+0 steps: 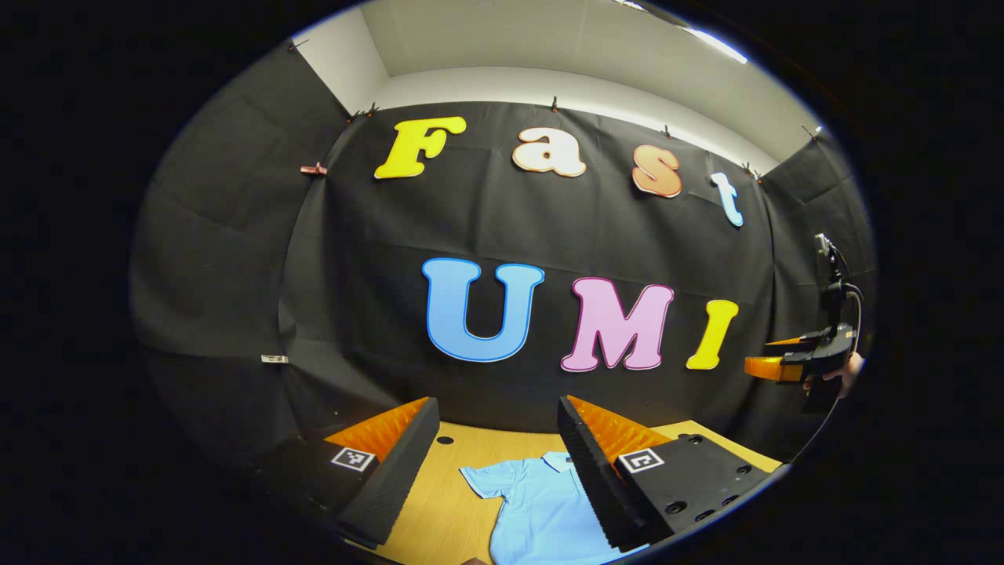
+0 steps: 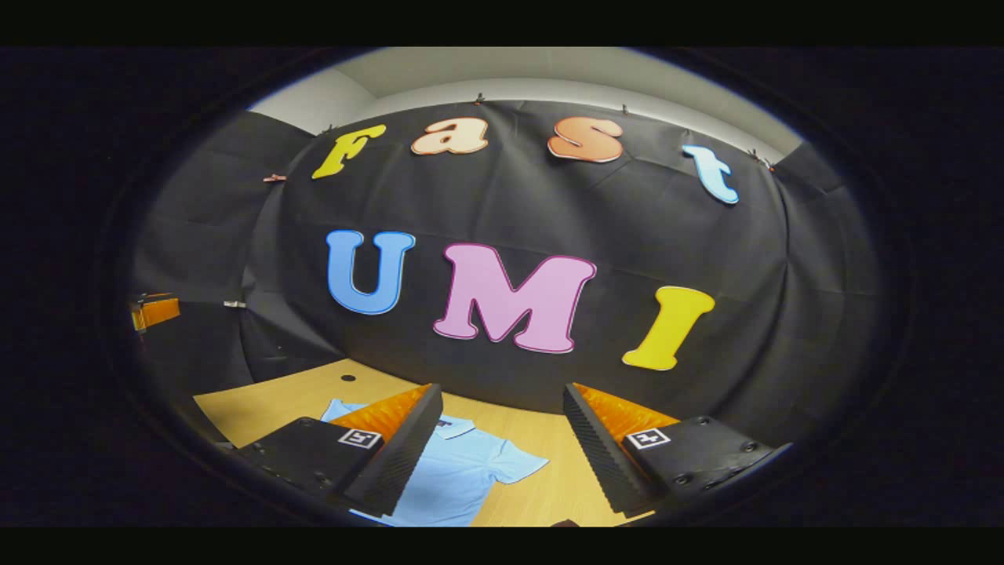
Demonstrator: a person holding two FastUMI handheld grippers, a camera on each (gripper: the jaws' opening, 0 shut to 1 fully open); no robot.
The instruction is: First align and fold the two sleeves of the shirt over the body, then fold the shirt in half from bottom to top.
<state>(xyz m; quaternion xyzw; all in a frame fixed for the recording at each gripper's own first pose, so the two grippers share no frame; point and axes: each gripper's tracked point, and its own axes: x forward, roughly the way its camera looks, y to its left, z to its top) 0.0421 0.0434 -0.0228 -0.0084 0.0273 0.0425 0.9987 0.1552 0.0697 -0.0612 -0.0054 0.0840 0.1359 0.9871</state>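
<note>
Both grippers, left (image 1: 498, 455) and right (image 2: 502, 439), gape wide, empty; we see shirt (image 1: 541, 506) flat, sleeves unfolded, all folds left

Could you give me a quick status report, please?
Left gripper open, right gripper open, both above table. Light blue polo shirt flat, sleeves unfolded. Nothing in the way.

Even overhead lighting; a bright ceiling strip light (image 1: 712, 41) glares in the left gripper view. Both views are sharp at centre, with strong fisheye bending and darkening toward the edges. Shadows are soft.
</note>
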